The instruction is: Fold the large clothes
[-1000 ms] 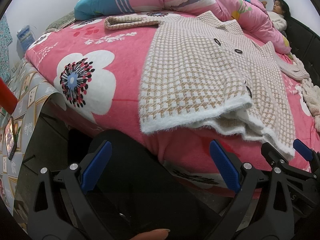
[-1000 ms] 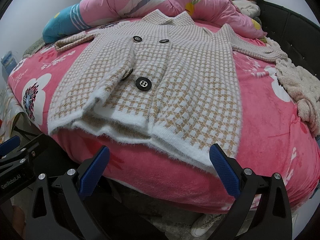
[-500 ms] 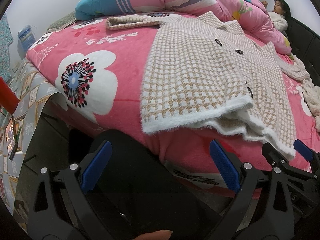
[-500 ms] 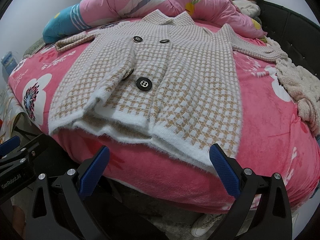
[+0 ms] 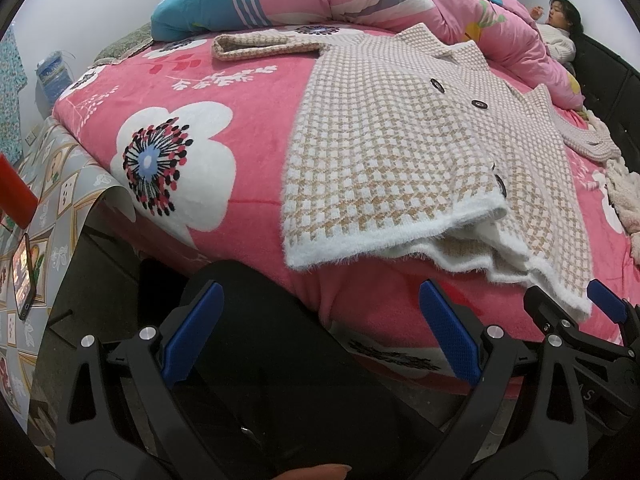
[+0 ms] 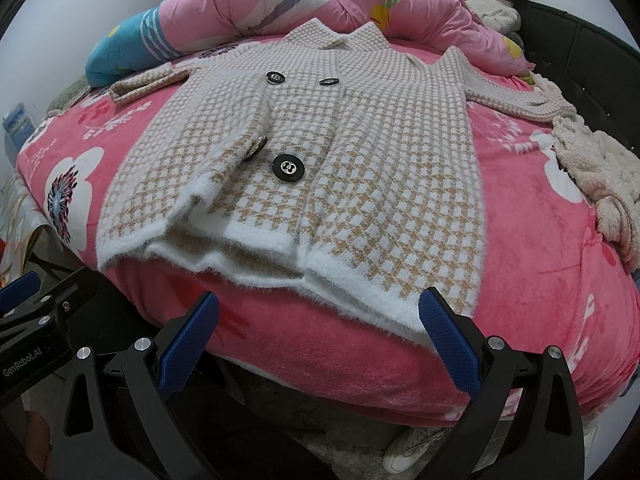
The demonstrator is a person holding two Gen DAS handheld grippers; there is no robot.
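The pink quilt hid most of the reclining person; the white shoe sat partly behind the right tongs.

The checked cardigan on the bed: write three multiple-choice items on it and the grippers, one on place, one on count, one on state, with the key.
1. Where does the cardigan hem lie?
A. at the near edge of the pink blanket
B. against the rolled duvet
C. on the floor

2. How many dark buttons show on it in the right wrist view?
A. two
B. four
C. six

3. How do the jaws of the left gripper and right gripper stand?
A. both wide open, empty
B. both shut on the hem
C. left shut, right open

Key: 1 A, the white hem hangs at the near bed edge. 2 B, two buttons sit near the collar and two lower, one partly tucked. 3 A, the blue pads stand far apart with nothing between.
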